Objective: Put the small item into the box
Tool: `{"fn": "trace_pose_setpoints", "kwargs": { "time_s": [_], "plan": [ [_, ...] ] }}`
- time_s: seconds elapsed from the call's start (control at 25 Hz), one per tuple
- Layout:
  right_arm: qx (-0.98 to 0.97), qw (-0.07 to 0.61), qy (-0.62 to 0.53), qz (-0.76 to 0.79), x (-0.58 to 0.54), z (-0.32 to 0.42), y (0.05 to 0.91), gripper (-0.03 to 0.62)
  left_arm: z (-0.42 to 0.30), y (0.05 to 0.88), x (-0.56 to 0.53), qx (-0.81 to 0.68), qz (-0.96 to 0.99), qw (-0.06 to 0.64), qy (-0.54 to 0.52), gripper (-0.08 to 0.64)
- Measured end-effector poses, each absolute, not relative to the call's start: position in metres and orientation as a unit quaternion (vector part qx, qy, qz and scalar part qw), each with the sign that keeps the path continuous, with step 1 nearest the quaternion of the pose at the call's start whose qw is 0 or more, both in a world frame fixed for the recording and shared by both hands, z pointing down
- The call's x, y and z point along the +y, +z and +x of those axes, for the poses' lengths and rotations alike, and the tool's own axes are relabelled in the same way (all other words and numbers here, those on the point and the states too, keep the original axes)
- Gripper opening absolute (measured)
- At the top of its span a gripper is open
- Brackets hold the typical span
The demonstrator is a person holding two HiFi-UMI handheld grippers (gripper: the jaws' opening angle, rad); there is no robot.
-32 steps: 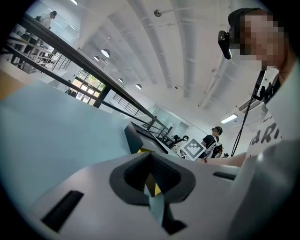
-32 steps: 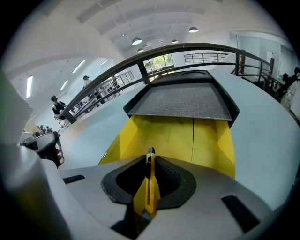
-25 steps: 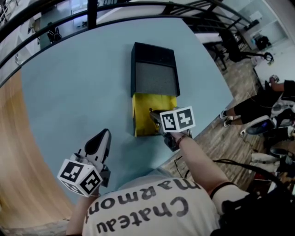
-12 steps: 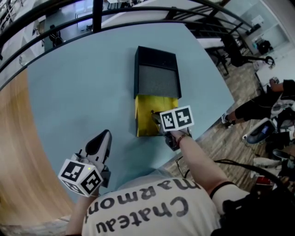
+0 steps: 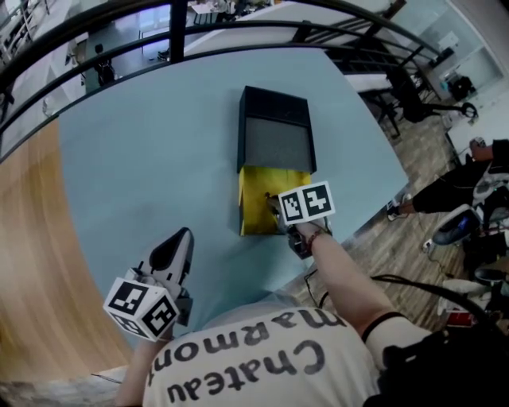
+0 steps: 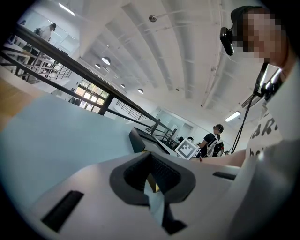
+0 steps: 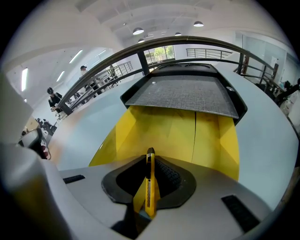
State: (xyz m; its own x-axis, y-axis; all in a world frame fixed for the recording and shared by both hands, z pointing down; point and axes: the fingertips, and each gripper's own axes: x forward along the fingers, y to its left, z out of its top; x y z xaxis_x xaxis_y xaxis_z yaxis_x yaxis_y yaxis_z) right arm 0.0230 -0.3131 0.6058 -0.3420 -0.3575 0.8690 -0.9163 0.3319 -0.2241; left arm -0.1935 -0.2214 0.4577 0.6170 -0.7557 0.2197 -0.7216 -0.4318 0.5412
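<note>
A black box lies open on the light-blue table (image 5: 143,159), its lid (image 5: 274,139) lined with grey foam and its yellow inside (image 5: 258,207) toward me. My right gripper (image 5: 276,207) points steeply down over the yellow inside. It is shut on a slim yellow utility knife (image 7: 149,185), which stands on edge between the ribbed pads (image 7: 171,177). The right gripper view shows the yellow inside (image 7: 187,131) and the foam lid (image 7: 187,93) just ahead. My left gripper (image 5: 179,238) hangs near the table's front edge, well left of the box, jaws together with nothing in them (image 6: 152,180).
The table's edge runs close to the right of the box, with wood flooring (image 5: 374,238) beyond. A seated person (image 5: 445,187) and office chairs are at the far right. A dark railing (image 5: 238,12) curves behind the table. Bare table surface lies left of the box.
The head view has shifted a little, so the box sits slightly further right in frame. The left gripper has drifted slightly. The right gripper keeps the knife over the yellow inside.
</note>
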Motion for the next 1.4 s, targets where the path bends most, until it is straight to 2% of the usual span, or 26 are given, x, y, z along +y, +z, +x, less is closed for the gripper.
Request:
{"fn": "trace_pose_setpoints", "kwargs": {
  "time_s": [0.6,0.76,0.92,1.2,1.4],
  "plan": [
    [-0.727,0.376,0.387,0.425,-0.314,0.028,0.614,0.077,-0.2,0.443,-0.193,-0.492,0.824,0.279,-0.039,0.002],
    [-0.721,0.362,0.413,0.423,-0.317,0.026,0.599,0.077,-0.201,0.41,-0.187,-0.514,0.814,0.267,-0.035,0.002],
    [-0.723,0.376,0.393,0.426,-0.322,0.007,0.581,0.077,-0.209,0.377,-0.176,-0.543,0.798,0.257,-0.042,0.002],
    [-0.728,0.425,0.318,0.433,-0.329,0.039,0.573,0.077,-0.152,0.352,-0.145,-0.609,0.752,0.244,-0.06,0.002],
    [-0.732,0.416,0.329,0.427,-0.331,0.028,0.578,0.077,-0.148,0.343,-0.107,-0.654,0.72,0.223,-0.062,0.002]
  ]
}}
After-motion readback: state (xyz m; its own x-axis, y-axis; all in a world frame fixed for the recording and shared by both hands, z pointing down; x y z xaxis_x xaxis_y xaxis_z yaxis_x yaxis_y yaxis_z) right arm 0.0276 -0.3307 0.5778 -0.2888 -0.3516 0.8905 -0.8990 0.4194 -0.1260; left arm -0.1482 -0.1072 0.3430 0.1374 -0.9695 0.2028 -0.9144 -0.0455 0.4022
